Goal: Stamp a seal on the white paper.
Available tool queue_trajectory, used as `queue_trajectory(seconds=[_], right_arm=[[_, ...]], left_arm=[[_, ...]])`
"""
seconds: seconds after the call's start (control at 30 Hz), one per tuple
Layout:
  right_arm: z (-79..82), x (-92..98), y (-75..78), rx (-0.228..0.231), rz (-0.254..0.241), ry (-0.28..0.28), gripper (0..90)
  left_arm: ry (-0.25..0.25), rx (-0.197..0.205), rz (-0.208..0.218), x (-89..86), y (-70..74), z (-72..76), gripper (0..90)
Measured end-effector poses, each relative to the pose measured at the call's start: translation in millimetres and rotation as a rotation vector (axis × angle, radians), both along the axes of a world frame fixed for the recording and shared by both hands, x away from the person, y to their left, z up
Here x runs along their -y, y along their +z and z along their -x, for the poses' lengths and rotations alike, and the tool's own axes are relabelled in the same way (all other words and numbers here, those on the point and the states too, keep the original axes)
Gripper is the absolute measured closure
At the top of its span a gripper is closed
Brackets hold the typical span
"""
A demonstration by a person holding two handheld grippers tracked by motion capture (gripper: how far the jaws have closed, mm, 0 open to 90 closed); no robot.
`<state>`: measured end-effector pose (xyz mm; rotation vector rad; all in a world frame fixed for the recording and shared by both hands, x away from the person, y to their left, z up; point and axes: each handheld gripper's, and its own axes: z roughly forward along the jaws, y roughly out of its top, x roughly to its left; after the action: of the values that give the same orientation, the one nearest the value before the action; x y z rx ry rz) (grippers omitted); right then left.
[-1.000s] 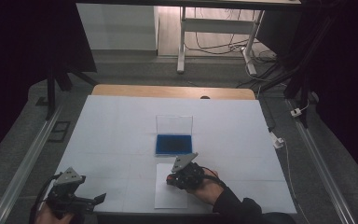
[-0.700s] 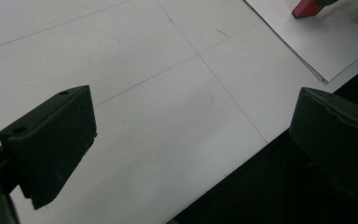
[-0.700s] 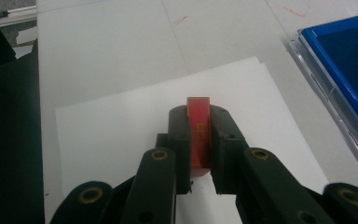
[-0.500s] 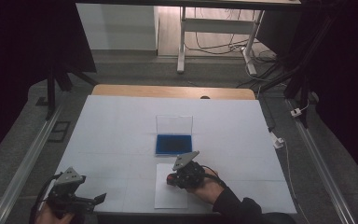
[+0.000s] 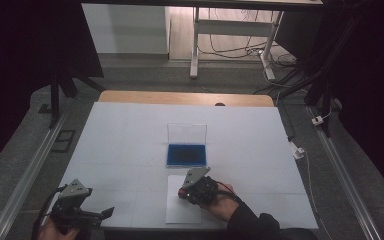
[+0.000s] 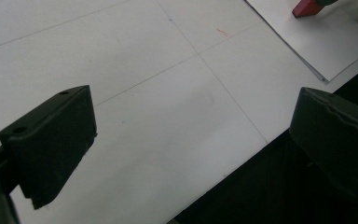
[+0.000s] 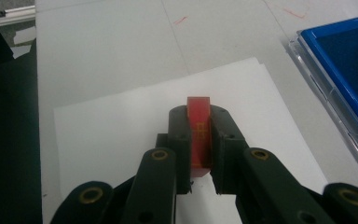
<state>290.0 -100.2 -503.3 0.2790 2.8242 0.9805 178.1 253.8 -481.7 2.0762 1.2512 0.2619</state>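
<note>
Our right tool (image 7: 200, 179) grips a red stamp (image 7: 199, 135) over the paper (image 5: 179, 207) at lower centre, likely ready to press; the left tool (image 6: 191, 154) waits open at the bench (image 5: 130, 130) edge.

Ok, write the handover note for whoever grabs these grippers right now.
Right gripper: fingers shut on a red stamp, held over the white paper sheet at the table's near edge.
Left gripper: open, holds nothing, at the near left corner of the table.
Blue ink pad: in its clear case, lid up, just beyond the sheet.
Done: the stamp is gripped. Whether it is inked, I cannot tell.
Left: probably pressing the stamp on the sheet; the visible part of the sheet bears no print.
</note>
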Motion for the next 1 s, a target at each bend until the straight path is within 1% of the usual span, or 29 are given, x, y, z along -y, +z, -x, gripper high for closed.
queue_trajectory(seconds=[0.03,0.13,0.2,0.23,0.27,0.3,0.33,0.43,0.47,0.53,0.57,0.6,0.67,0.83,1.0], right_arm=[[-1.5,0.8,-0.2,-0.013,-0.005,-0.004,80.4],[-9.9,5.2,-2.1,-0.082,-0.045,-0.014,80.4],[-11.9,5.8,-2.5,-0.1,-0.056,-0.02,80.4],[-11.1,5.1,-2.3,-0.096,-0.054,-0.022,80.3],[-11.1,5.3,-2.0,-0.082,-0.044,-0.004,80.2],[-10.2,4.5,-1.6,-0.078,-0.042,-0.008,80.2],[-11.2,4.6,-1.3,-0.074,-0.038,0.0,80.2],[-13.6,4.8,-1.0,-0.1,-0.049,-0.012,80.0],[-14.7,5.4,-0.9,-0.099,-0.047,-0.005,79.9],[-15.3,5.3,-0.1,-0.105,-0.045,-0.008,79.8],[-15.6,5.4,0.3,-0.118,-0.058,-0.021,79.8],[-15.6,5.4,0.3,-0.118,-0.058,-0.021,79.8],[-16.4,6.3,2.2,-0.139,-0.093,-0.044,79.8],[-16.5,9.6,10.8,-0.119,-0.119,-0.053,79.8],[-15.9,9.9,14.0,-0.109,-0.111,-0.049,79.8]], left_arm=[[0.0,0.0,0.0,0.0,0.0,0.0,1.0],[-0.001,0.0,-0.001,-0.1,0.0,0.0,1.0],[0.001,-0.001,0.0,-0.1,-0.1,-0.1,1.0],[0.001,-0.002,0.001,-0.2,-0.1,-0.2,1.0],[0.002,-0.002,0.001,-0.3,-0.1,-0.3,1.0],[0.002,-0.002,0.001,-0.4,-0.2,-0.3,1.0],[0.003,-0.003,0.002,-0.5,-0.2,-0.3,1.0],[0.004,-0.003,0.002,-0.5,-0.2,-0.3,1.0],[0.004,-0.003,0.002,-0.4,-0.2,-0.4,1.0],[0.005,-0.004,0.003,-0.5,-0.2,-0.4,1.0],[0.005,-0.004,0.004,-0.6,-0.2,-0.4,1.0],[0.006,-0.003,0.005,-0.8,-0.3,-0.4,1.0],[0.005,-0.003,0.006,-1.0,-0.3,-0.4,1.0],[0.006,-0.003,0.005,-0.9,-0.3,-0.4,1.1],[0.006,-0.002,0.004,-0.7,-0.3,-0.4,1.1]])
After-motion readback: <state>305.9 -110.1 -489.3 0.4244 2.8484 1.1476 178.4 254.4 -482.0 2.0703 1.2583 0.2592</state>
